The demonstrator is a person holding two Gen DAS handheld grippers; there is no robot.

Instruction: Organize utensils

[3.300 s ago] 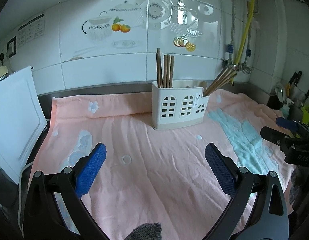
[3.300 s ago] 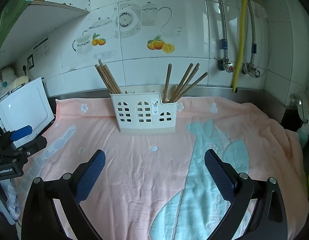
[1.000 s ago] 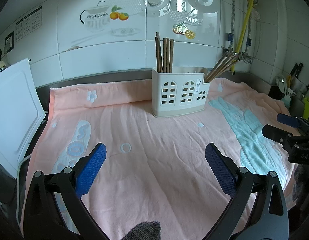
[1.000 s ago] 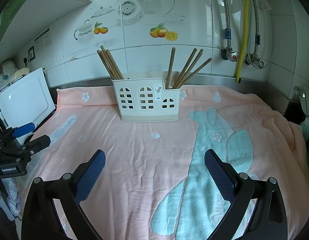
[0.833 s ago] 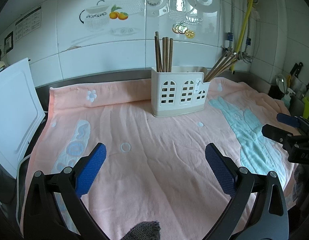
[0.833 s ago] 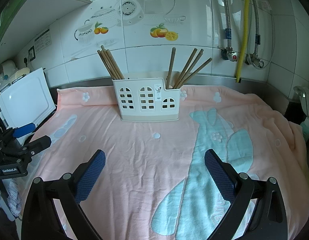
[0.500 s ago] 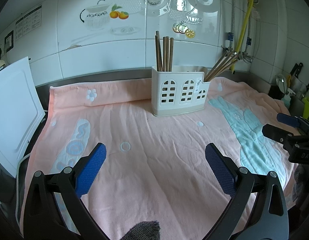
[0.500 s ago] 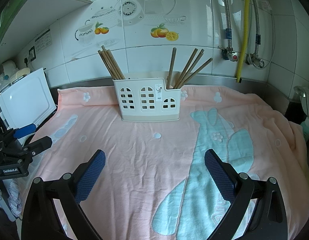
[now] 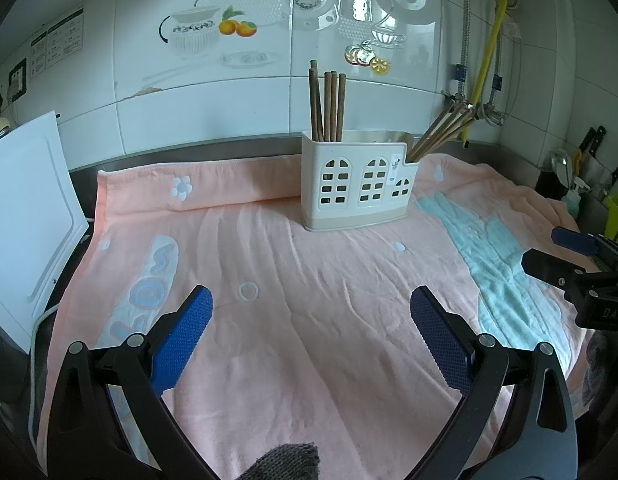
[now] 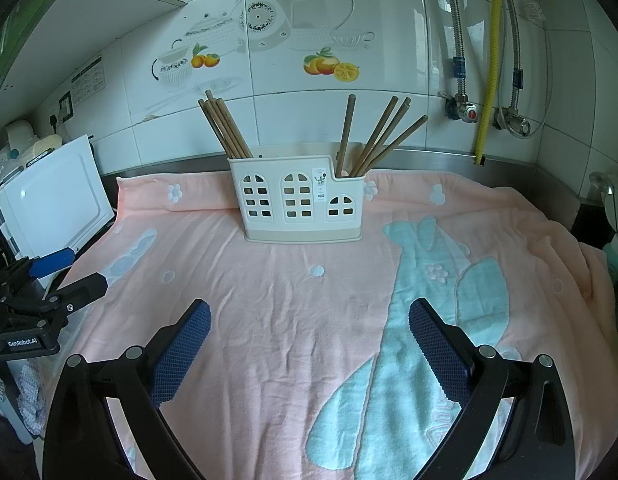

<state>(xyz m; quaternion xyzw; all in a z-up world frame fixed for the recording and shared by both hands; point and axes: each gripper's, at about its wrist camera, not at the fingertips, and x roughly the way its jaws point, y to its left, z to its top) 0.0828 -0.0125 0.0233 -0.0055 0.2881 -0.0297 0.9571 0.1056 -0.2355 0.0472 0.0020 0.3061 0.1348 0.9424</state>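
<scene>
Both grippers, left [image 9: 311, 312] and right [image 10: 309, 314], jaws wide, hold nothing; holder [image 10: 299, 200] with chopsticks [image 10: 225, 128] stands mid-frame; board [image 9: 25, 216] far left.

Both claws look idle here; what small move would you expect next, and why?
Probably the right claw advances toward the splayed chopsticks in the holder's low end compartment. Both claws are open and empty, the left claw too, and nothing lies loose on the towel.

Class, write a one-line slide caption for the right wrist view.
Open right gripper hovers over pink towel, facing a white utensil holder with chopsticks at both ends.
</scene>
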